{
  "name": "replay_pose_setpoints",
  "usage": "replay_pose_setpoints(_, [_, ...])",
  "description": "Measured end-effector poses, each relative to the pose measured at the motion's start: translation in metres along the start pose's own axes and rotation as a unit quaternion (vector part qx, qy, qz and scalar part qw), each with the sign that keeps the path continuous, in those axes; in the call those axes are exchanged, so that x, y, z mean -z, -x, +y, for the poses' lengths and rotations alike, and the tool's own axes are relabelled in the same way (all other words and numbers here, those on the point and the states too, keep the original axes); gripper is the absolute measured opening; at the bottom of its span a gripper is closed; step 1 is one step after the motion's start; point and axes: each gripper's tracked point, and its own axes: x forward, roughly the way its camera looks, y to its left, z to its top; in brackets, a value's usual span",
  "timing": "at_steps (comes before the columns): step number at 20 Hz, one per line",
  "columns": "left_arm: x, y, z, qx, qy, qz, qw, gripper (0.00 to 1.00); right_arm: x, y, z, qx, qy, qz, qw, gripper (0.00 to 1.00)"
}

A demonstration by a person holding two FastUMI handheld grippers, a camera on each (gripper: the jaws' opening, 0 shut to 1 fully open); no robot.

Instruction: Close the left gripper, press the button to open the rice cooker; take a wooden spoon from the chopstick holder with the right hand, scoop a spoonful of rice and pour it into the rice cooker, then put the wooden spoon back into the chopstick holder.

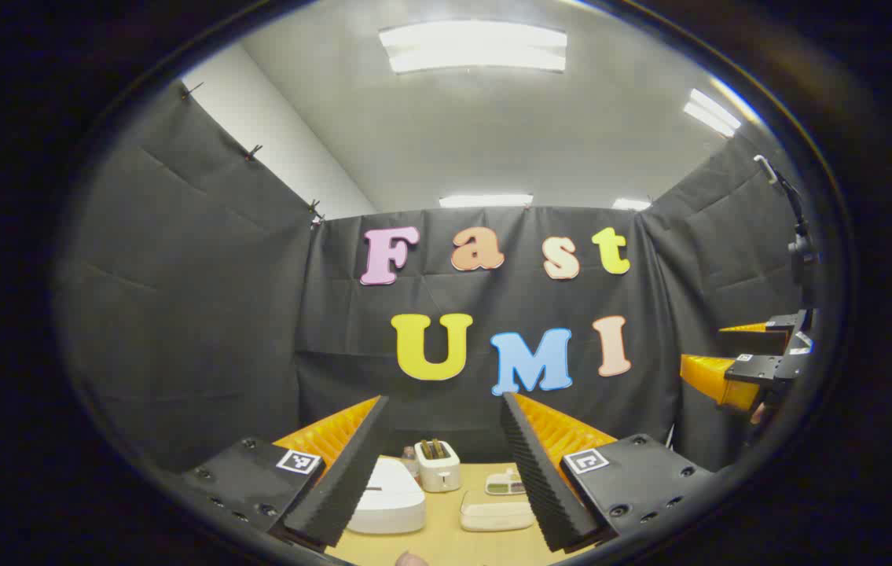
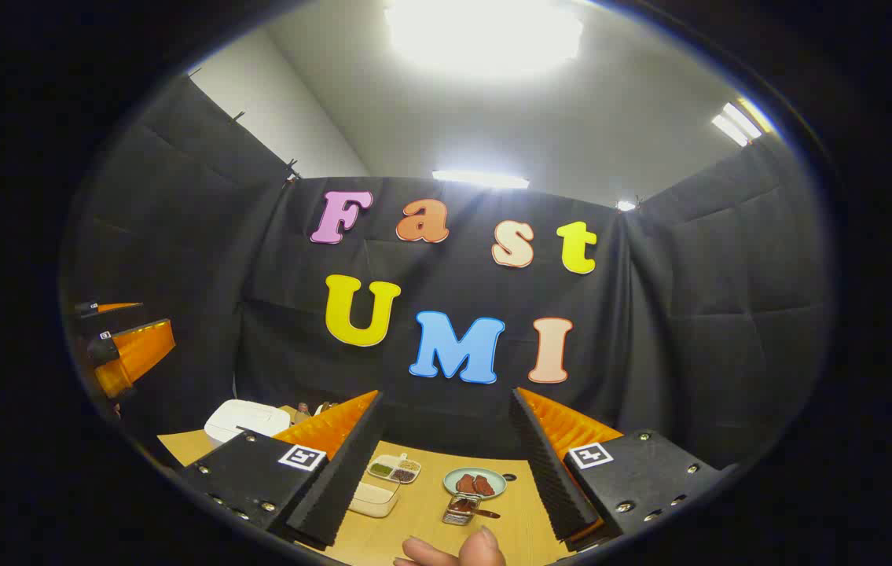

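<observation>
Left tongs (image 1: 446, 464): spread wide, nothing between the fingers, held above the near edge of the wooden table (image 1: 446, 542). Right tongs (image 2: 446, 464): likewise spread wide and empty, raised over the table. White rice cooker (image 1: 389, 497): lid down, standing on the table at the left, just behind the left tongs' left finger; in the right gripper view it sits far left, at the table's back edge. White toaster (image 1: 437, 465): behind the rice cooker, near the booth wall. Lidded white container (image 1: 496, 515): right of the cooker. Divided seasoning dish (image 2: 394, 468): behind that container. Green plate (image 2: 475, 483) with reddish pieces: mid-table. Small clear holder (image 2: 460, 509): just in front of the plate, a dark-handled utensil beside it; the contents are too small to tell. Fingertips of a hand (image 2: 453, 550): bottom edge of the right gripper view.
</observation>
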Motion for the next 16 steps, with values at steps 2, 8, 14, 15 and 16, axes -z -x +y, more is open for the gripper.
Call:
replay_pose_setpoints(2, [-0.004,0.003,0.000,-0.009,-0.003,-0.003,1.000,0.96,0.001,-0.004,0.002,-0.008,-0.001,0.005,1.000,0.96])
replay_pose_setpoints(8, [-0.011,0.014,0.002,-0.031,-0.014,-0.002,0.999,0.99,-0.007,-0.012,0.012,-0.040,0.008,-0.010,0.999,0.96])
replay_pose_setpoints(14, [-0.013,0.014,-0.012,-0.045,-0.023,0.001,0.999,0.93,-0.010,-0.016,0.009,-0.061,0.023,-0.026,0.998,0.96])
replay_pose_setpoints(15, [-0.012,0.014,-0.015,-0.047,-0.019,0.004,0.999,0.94,-0.009,-0.016,0.008,-0.064,0.023,-0.027,0.997,0.96])
replay_pose_setpoints(16, [-0.009,0.014,-0.015,-0.049,-0.014,0.006,0.999,0.96,-0.008,-0.017,0.007,-0.066,0.024,-0.028,0.997,0.96])
